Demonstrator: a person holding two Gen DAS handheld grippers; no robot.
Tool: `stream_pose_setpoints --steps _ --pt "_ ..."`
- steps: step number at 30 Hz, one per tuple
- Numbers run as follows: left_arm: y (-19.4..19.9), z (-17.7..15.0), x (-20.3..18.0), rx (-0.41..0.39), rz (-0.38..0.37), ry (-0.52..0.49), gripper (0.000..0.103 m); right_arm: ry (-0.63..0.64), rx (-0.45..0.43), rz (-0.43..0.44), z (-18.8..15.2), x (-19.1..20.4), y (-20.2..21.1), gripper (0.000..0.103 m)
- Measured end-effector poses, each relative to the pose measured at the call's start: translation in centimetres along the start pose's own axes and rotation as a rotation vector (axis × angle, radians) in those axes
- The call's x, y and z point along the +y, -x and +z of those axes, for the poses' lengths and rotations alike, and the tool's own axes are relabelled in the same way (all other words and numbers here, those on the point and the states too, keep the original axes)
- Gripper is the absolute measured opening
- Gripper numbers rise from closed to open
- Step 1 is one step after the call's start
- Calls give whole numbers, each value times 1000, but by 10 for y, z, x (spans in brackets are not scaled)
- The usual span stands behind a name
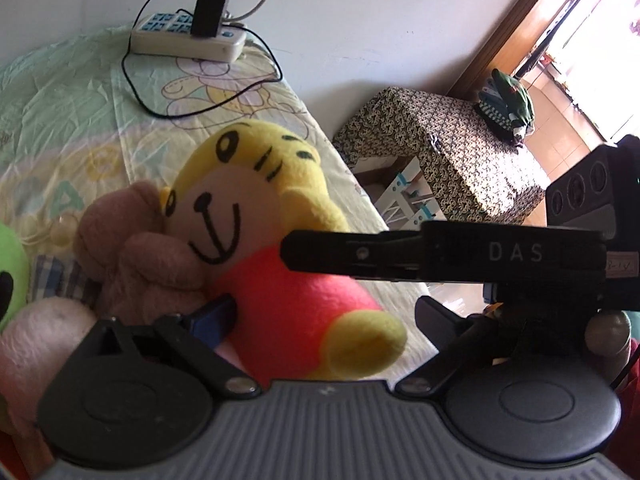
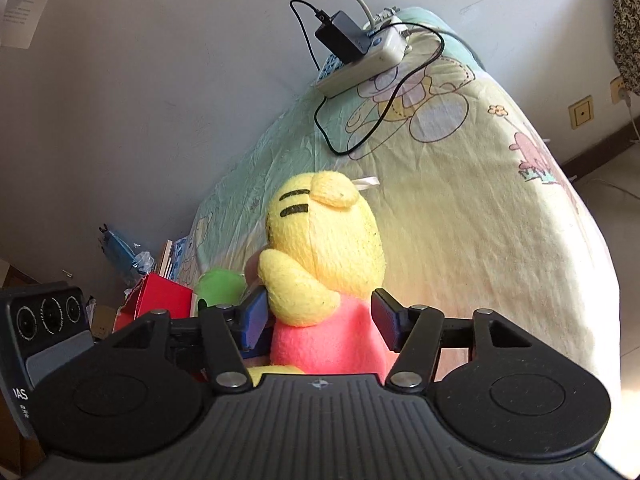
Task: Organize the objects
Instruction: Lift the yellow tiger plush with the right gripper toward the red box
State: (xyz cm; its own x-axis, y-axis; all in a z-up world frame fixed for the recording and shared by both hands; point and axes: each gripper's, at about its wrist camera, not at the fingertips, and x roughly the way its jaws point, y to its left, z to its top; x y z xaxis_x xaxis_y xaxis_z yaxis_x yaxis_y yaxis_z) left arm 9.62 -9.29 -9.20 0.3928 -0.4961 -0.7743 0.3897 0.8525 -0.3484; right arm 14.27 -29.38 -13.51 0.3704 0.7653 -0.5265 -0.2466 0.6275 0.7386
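Observation:
A yellow tiger plush (image 1: 256, 208) in a red top sits on the bed among other soft toys, seen from behind in the right wrist view (image 2: 328, 240). My right gripper (image 2: 320, 322) is open, its blue pads (image 2: 256, 320) flanking the plush's red body at either side without squeezing it. In the left wrist view one of that gripper's black fingers (image 1: 352, 254) crosses the plush's chest. My left gripper (image 1: 324, 316) is open too. The plush's lower body lies between its fingers; the left pad (image 1: 212, 318) is next to the plush, the right finger stands apart.
A brown teddy (image 1: 132, 240), a green plush (image 1: 12, 272) and a pale pink plush (image 1: 40, 340) crowd the left. A power strip (image 1: 188, 38) with a black charger and cables lies at the bed's head. A patterned covered table (image 1: 432, 140) stands past the bed. A red box (image 2: 160, 296) is beside it.

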Motion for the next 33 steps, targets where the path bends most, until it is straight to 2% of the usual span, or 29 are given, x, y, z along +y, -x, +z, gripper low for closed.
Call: stream_pose_setpoints --steps 4,9,12,14,25,33 --pt "-11 -2 -10 1 59 -67 97 -61 44 7 -4 -13 -21 59" --pt "-11 -4 -16 -14 90 -100 96 -136 41 69 -6 -24 -14 48" --pt "-7 -6 -22 -17 87 -117 92 -137 41 79 -6 -22 -5 45" --pt "-4 -8 -27 -17 83 -124 84 -111 27 62 -8 -16 4 44" --pt "13 -23 -66 -36 -38 -150 83 -67 -40 -51 -24 -4 61 44" --pt "48 -35 -78 -89 -95 -175 84 -52 -102 -75 -42 21 91 44"
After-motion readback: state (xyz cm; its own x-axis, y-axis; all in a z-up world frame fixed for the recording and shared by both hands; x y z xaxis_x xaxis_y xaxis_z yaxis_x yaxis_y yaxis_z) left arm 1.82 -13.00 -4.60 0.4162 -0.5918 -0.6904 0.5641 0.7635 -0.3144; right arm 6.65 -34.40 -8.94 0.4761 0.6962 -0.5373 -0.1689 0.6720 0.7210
